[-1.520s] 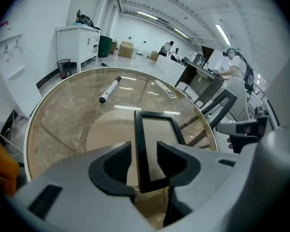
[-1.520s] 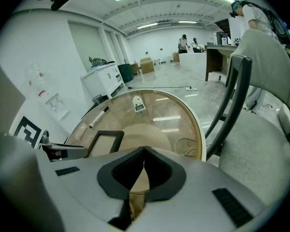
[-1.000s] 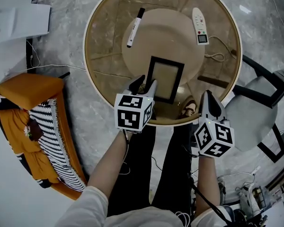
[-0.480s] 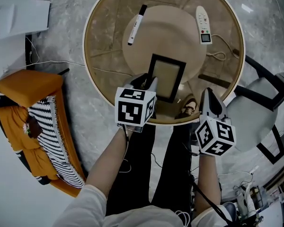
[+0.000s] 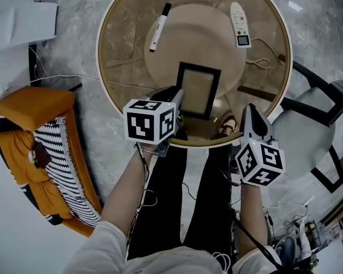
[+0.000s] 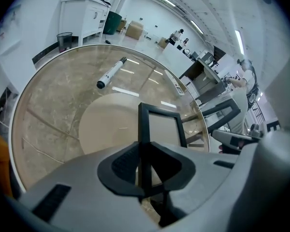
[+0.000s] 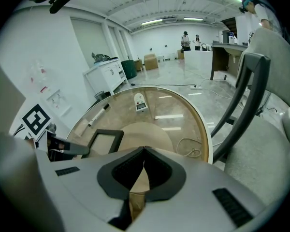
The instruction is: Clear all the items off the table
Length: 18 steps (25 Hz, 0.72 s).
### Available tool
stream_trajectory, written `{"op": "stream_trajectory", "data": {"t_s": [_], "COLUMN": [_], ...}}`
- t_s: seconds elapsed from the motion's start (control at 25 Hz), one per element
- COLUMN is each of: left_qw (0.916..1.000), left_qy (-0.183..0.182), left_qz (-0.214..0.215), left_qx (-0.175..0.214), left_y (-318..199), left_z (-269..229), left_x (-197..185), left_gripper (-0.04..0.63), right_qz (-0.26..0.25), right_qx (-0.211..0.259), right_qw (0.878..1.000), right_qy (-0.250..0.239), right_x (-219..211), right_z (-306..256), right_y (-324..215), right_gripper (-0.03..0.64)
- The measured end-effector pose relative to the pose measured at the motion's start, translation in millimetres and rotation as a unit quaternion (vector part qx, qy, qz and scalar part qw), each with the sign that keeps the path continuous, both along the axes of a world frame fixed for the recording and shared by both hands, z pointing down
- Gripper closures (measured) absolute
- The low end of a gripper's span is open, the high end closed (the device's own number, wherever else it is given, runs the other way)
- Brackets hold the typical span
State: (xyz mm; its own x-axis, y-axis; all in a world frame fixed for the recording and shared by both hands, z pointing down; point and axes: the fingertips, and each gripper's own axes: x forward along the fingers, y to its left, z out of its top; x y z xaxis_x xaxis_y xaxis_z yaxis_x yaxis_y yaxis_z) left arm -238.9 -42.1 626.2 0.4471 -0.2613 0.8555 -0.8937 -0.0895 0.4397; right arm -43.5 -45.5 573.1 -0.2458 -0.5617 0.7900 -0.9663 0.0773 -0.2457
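closing left hand-held gripper (image 6: 144, 149) on the picture frame (image 6: 160, 128) edge

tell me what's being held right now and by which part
The left gripper has its jaws closing on the picture frame, with the frame's left side bar between them. The right gripper holds nothing; its jaws are together.

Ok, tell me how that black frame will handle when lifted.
Frame looks rigid and thin, so probably light. Its pane may be glass: likely fragile, slippery. Left tongs are closing on one side bar, so it may swing down off-centre.
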Motion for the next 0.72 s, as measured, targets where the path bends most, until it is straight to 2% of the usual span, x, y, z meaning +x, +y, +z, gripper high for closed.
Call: {"op": "stream_trajectory", "data": {"t_s": [0.44, 0.72], "left_qw": [0.9994, 0.997], "left_qy": [-0.002, -0.003], "left_qz": [0.032, 0.072], "left_qx": [0.014, 0.028], "left_y": [19, 18], "left_z": [-19, -42], "left_x": [29, 63], "left_gripper": [0.52, 0.52], "right_qz": [0.024, 0.079], "right_qx": [0.014, 0.026], "right_qw": [1.0, 0.997], "right_qy": [-0.005, -0.008], "right_x": [16, 52], "right_z": [-18, -35], "right_y": [13, 31], "right_gripper": [0.594, 0.594]}}
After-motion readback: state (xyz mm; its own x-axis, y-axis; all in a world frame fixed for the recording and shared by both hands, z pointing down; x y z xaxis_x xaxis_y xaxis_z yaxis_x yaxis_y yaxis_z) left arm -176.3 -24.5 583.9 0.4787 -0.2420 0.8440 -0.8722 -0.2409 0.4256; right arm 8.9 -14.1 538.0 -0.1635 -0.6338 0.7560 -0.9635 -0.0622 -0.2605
